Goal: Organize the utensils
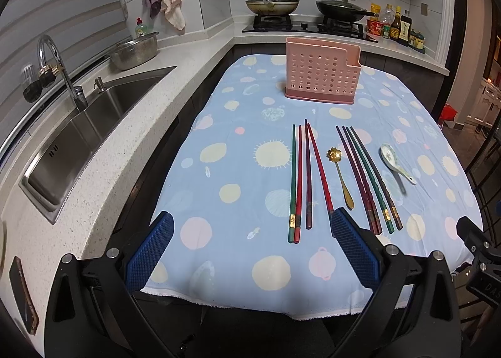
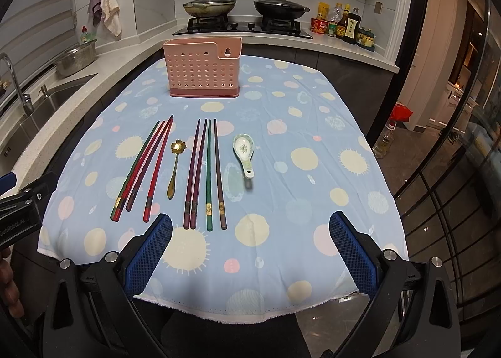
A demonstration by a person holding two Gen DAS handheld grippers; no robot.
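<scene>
1. Toward the far edge of the tabletop (image 2: 313, 126), on its spotted blue cloth, stands a pink perforated utensil holder (image 2: 203, 68), upright and apart from everything else.
2. Nearer the middle lie two sets of four chopsticks, their lengths running from near edge to far edge: the left chopstick set (image 2: 141, 170) fans out slightly, and the right chopstick set (image 2: 205, 173) lies closer to parallel.
3. Between the two sets rests a gold flower-bowl spoon (image 2: 174, 167), touching neither.
4. Just beyond the right chopstick set, toward the right edge, sits a white ceramic spoon (image 2: 244, 151) with its bowl facing up.
5. At the near edge the left gripper (image 1: 252, 226) hangs with its blue pads spread wide, holding nothing; its right pad overlaps the end of one red chopstick in view.
6. Also at the near edge, the right gripper (image 2: 250, 229) is likewise spread wide and empty.
</scene>
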